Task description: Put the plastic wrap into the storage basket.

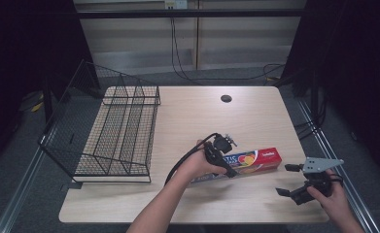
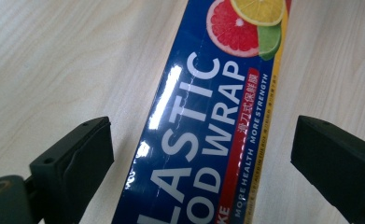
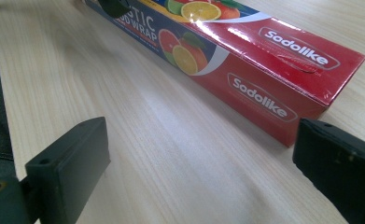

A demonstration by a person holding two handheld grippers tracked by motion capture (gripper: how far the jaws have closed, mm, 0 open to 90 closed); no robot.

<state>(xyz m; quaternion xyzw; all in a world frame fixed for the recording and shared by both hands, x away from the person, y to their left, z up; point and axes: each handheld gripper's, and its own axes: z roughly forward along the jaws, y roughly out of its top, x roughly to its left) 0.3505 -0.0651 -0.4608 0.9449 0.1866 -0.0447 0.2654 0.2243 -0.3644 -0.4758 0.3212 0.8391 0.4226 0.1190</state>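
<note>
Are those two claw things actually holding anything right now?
No. The left hand-held gripper straddles the plastic wrap box with open jaws; the right hand-held gripper is open too.

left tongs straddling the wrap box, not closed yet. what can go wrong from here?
1. The left tongs stand open astride the plastic wrap box, well off its middle by the high view; once lifted, the long box may tip or swing.
2. The box is glossy, so it could slip in the grip.
3. The right tongs are open just short of the box's red end; a careless move could nudge it askew.
</note>
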